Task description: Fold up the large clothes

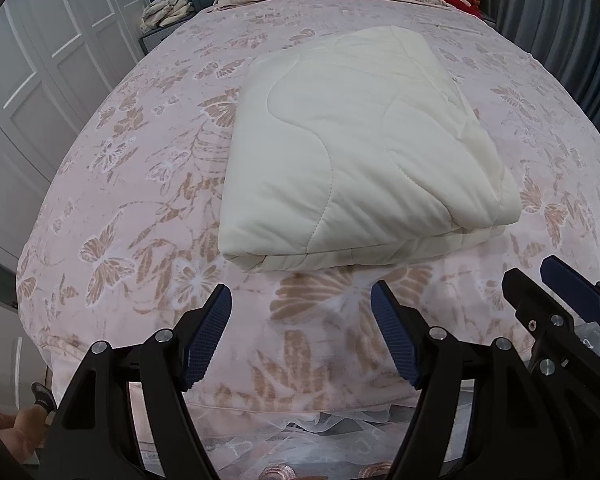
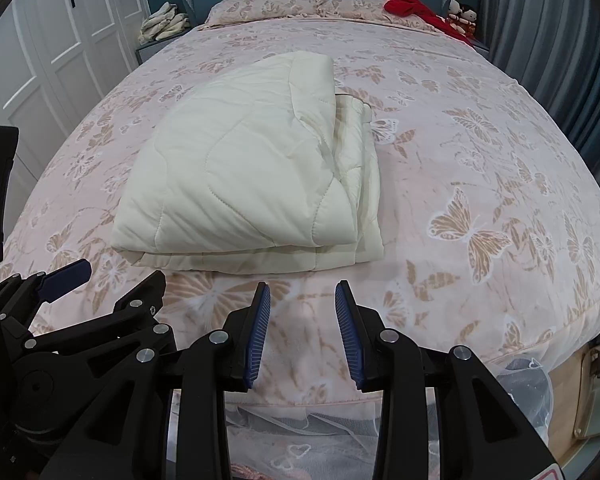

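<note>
At the near edge of the butterfly-print bed (image 1: 112, 184), the left gripper (image 1: 300, 304) hovers wide open and empty; just beyond lies the folded cream quilt (image 1: 352, 152); the right gripper (image 2: 302, 300) stands partly open, holding nothing.

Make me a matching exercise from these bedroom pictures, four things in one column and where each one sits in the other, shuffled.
Things:
1. cream quilt
2. red garment
3. left gripper
4. pale folded cloths

Places:
A. on the nightstand by the wardrobe
B. near the pillows
C. folded, mid-bed
D. over the bed's foot, jaws wide

Pairs: 1-C, 2-B, 3-D, 4-A
</note>
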Demonstrator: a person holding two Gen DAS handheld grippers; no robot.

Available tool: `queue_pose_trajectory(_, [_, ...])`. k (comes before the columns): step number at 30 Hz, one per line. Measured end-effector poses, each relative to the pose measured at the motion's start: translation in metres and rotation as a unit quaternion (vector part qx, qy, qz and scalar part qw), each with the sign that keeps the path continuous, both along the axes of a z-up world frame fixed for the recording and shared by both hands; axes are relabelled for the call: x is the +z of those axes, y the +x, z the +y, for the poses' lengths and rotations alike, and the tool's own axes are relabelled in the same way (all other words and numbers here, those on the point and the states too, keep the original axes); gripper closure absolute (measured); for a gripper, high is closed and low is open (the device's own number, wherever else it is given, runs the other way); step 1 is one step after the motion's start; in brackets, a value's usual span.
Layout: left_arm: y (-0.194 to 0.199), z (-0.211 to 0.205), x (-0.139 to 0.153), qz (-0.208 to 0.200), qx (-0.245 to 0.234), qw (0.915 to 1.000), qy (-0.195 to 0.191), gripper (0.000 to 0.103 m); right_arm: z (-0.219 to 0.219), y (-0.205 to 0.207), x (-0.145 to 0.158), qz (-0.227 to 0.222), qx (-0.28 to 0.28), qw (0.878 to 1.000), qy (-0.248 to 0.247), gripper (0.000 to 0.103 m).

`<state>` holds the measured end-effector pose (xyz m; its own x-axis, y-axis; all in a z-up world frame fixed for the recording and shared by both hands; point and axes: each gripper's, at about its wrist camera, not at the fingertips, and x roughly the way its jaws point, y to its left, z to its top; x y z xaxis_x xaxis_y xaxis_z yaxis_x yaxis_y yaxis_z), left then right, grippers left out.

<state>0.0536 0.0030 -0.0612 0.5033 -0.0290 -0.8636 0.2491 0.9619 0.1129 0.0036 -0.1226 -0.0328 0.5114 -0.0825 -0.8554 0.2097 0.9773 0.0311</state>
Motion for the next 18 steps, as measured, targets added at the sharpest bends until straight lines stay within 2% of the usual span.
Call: queue_pose_trajectory(18, [0.0005, -0.0002, -0.0014, 0.004, 0.002, 0.9999, -0.017, 0.034, -0.0003, -0.0002, -0.0001, -0.001, -0.003, 1.0, -0.001, 0.068])
